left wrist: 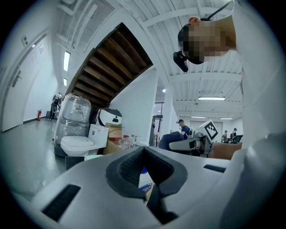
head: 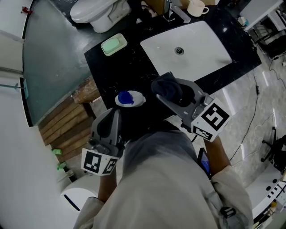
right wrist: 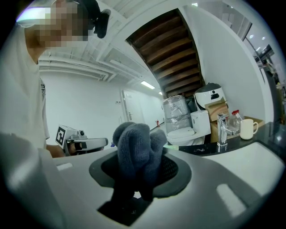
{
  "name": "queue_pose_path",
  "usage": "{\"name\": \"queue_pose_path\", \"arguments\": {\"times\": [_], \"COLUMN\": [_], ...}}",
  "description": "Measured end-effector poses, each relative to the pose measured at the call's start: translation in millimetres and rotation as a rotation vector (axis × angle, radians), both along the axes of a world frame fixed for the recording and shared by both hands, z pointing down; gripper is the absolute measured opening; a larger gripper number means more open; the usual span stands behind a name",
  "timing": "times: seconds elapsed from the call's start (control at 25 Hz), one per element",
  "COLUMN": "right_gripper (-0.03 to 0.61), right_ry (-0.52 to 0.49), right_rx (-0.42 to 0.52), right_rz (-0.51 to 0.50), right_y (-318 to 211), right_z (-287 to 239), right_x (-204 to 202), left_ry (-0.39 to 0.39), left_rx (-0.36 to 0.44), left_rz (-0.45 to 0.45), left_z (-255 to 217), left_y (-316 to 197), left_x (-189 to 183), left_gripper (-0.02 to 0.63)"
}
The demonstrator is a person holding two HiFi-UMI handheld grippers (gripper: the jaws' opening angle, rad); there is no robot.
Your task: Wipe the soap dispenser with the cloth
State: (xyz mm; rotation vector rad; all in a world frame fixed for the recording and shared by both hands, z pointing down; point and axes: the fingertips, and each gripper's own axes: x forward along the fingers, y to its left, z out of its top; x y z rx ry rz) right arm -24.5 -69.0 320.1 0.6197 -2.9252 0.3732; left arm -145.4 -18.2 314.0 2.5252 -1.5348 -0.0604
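Observation:
The soap dispenser [head: 129,99], white with a blue pump top, stands over the front of the black counter [head: 117,69]. My left gripper [head: 119,110] reaches it from the near side and is shut on it. In the left gripper view a strip of the white bottle with a blue label [left wrist: 145,182] shows between the closed pads of the left gripper [left wrist: 144,166]. My right gripper [head: 161,93] is shut on a bunched dark grey cloth [head: 169,86], held just right of the dispenser and apart from it. In the right gripper view the cloth [right wrist: 136,150] bulges out of the right gripper [right wrist: 137,181].
A white sink [head: 201,49] is set in the counter, with a tap [head: 173,10] and a cream cup [head: 196,7] behind it. A green soap dish [head: 114,44] lies at the counter's left. A toilet [head: 96,13] and wooden steps [head: 67,127] stand to the left.

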Motion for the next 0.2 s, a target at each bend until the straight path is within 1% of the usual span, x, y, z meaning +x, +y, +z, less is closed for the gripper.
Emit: {"name": "queue_pose_path", "arguments": {"times": [0.2], "right_gripper": [0.154], "right_ry": [-0.041], "right_rx": [-0.026], "right_rz": [-0.001], "right_y": [4.9], "right_z": [-7.9], "right_x": [1.8], "left_ry": [-0.007], "left_rx": [-0.012], "left_rz": [0.005], "left_z": [-1.8], "left_y": [1.5], "left_x": [1.5], "left_gripper": [0.008]}}
